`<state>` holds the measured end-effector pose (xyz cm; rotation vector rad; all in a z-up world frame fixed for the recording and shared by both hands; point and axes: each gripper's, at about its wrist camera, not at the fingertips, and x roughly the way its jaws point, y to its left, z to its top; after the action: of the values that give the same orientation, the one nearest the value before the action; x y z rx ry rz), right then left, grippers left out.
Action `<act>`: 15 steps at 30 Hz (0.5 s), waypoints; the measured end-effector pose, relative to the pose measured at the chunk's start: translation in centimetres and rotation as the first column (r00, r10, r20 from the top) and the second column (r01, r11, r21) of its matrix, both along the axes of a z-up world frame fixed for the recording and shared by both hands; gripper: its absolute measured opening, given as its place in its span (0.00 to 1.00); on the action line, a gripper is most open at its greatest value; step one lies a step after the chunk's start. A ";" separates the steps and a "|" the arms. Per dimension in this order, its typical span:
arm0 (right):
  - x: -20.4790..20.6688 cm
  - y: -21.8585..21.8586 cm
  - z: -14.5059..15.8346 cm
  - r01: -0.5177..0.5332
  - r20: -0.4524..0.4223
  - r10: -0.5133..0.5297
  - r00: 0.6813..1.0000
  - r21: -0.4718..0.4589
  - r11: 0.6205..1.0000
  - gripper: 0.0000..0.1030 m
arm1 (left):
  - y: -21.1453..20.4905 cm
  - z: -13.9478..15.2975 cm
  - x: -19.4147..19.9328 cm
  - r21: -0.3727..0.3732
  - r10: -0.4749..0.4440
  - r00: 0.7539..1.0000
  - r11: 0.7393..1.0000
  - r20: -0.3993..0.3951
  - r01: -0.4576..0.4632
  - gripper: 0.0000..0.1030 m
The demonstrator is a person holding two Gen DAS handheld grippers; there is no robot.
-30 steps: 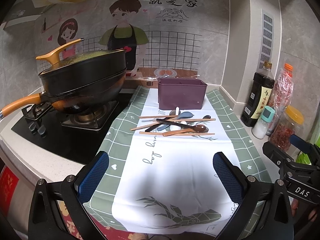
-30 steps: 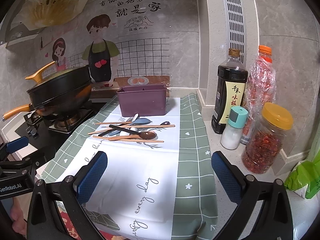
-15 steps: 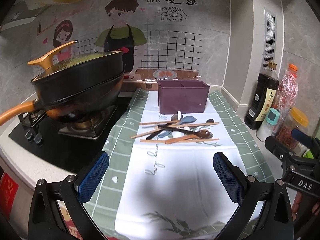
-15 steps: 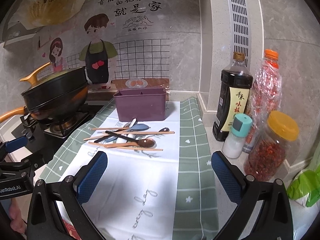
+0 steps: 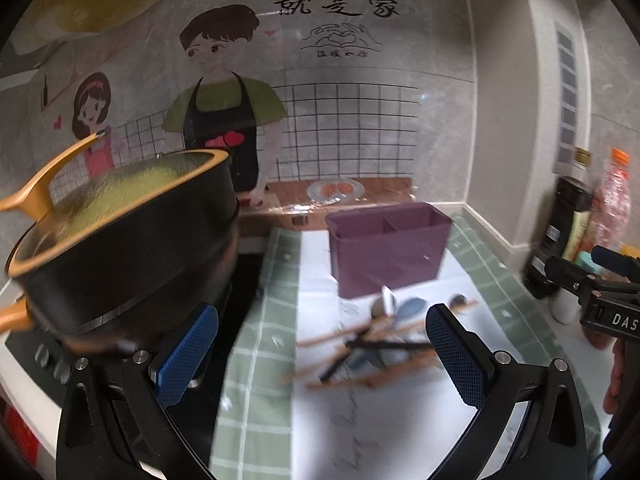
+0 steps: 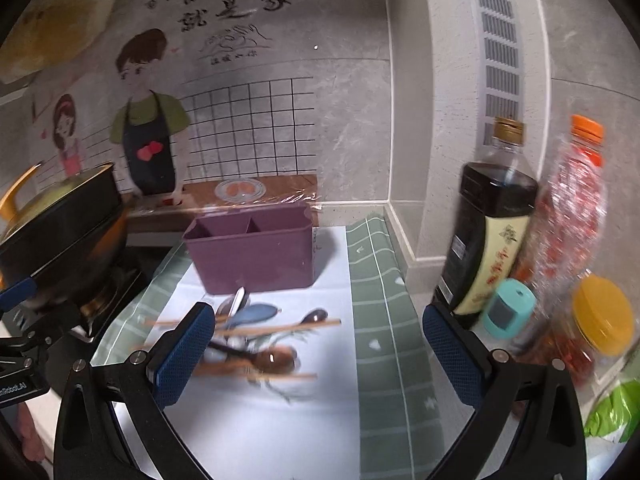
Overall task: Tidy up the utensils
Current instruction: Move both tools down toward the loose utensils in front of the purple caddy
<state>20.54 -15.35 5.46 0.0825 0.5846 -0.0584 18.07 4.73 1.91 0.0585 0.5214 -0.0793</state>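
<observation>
A pile of utensils (image 5: 380, 340) lies on the white and green cloth (image 5: 360, 420): wooden chopsticks, black chopsticks, a blue spoon, a white spoon and brown spoons. The pile also shows in the right wrist view (image 6: 256, 340). Behind it stands a purple two-compartment holder (image 5: 386, 256), also in the right wrist view (image 6: 252, 252), which looks empty. My left gripper (image 5: 320, 356) is open and empty, just short of the pile. My right gripper (image 6: 316, 352) is open and empty, close above the pile's near side.
A black wok with orange handles (image 5: 120, 248) sits on the stove at left. A soy sauce bottle (image 6: 488, 232), a red chilli bottle (image 6: 572, 220), a teal-capped shaker (image 6: 506, 310) and a yellow-lidded jar (image 6: 596, 328) stand at right by the wall.
Both grippers have moved forward toward the utensil pile and holder, which now look larger and nearer. Both stay open.
</observation>
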 end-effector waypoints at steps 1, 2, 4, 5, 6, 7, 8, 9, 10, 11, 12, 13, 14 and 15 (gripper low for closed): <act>0.8 0.3 0.0 0.006 -0.010 -0.006 1.000 -0.008 1.000 1.00 | 0.1 0.0 0.7 0.002 -0.009 1.000 1.000 -0.006 0.009 1.00; 2.0 0.6 0.1 0.015 -0.019 -0.015 1.000 -0.020 1.000 1.00 | 0.4 -0.2 1.9 0.004 -0.030 0.999 1.000 -0.027 0.030 1.00; 3.3 1.1 0.1 0.034 -0.028 -0.035 0.999 -0.047 0.998 1.00 | 0.7 -0.9 3.7 -0.001 -0.085 0.993 0.996 -0.080 0.085 1.00; 4.1 1.4 0.2 0.044 -0.034 -0.047 0.998 -0.066 0.997 1.00 | 1.0 -1.5 4.7 -0.004 -0.104 0.989 0.995 -0.108 0.104 1.00; 4.5 1.8 0.1 0.049 -0.040 -0.053 0.998 -0.083 0.995 1.00 | 1.4 -2.0 5.2 -0.012 -0.114 0.986 0.994 -0.121 0.113 1.00; 4.9 2.0 0.0 0.055 -0.048 -0.060 0.997 -0.102 0.993 1.00 | 1.7 -2.6 5.7 -0.023 -0.129 0.983 0.992 -0.133 0.127 1.00; 5.4 2.4 -0.2 0.058 -0.060 -0.066 0.996 -0.122 0.991 1.00 | 1.8 -3.1 6.0 -0.033 -0.140 0.979 0.990 -0.147 0.137 1.00; 6.0 2.7 -0.6 0.058 -0.083 -0.071 0.994 -0.143 0.988 1.00 | 2.0 -3.7 6.7 -0.045 -0.150 0.974 0.988 -0.169 0.145 1.00; 6.3 2.9 -1.0 0.060 -0.101 -0.076 0.992 -0.156 0.986 1.00 | 1.9 -4.3 7.1 -0.060 -0.159 0.970 0.987 -0.186 0.151 1.00; 6.6 3.2 -1.5 0.061 -0.123 -0.082 0.989 -0.165 0.984 1.00 | 1.9 -4.9 7.7 -0.078 -0.174 0.964 0.984 -0.203 0.161 1.00; 6.6 3.3 -1.9 0.057 -0.138 -0.081 0.987 -0.165 0.985 1.00 | 1.8 -5.4 8.1 -0.093 -0.189 0.959 0.981 -0.212 0.172 1.00; 6.8 3.4 -2.3 0.051 -0.155 -0.077 0.985 -0.162 0.985 1.00 | 1.5 -5.8 8.2 -0.100 -0.197 0.957 0.979 -0.215 0.179 1.00; 6.9 3.5 -2.8 0.045 -0.176 -0.074 0.982 -0.161 0.986 1.00 | 1.4 -6.2 8.5 -0.101 -0.198 0.955 0.978 -0.221 0.180 1.00; 7.0 3.5 -3.4 0.041 -0.200 -0.073 0.977 -0.160 0.986 1.00 | 1.2 -6.6 8.7 -0.101 -0.196 0.954 0.979 -0.226 0.177 1.00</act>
<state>27.53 -11.81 2.06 -0.0586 0.7824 -0.1697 26.79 5.92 -4.69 0.0206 0.7480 -0.2951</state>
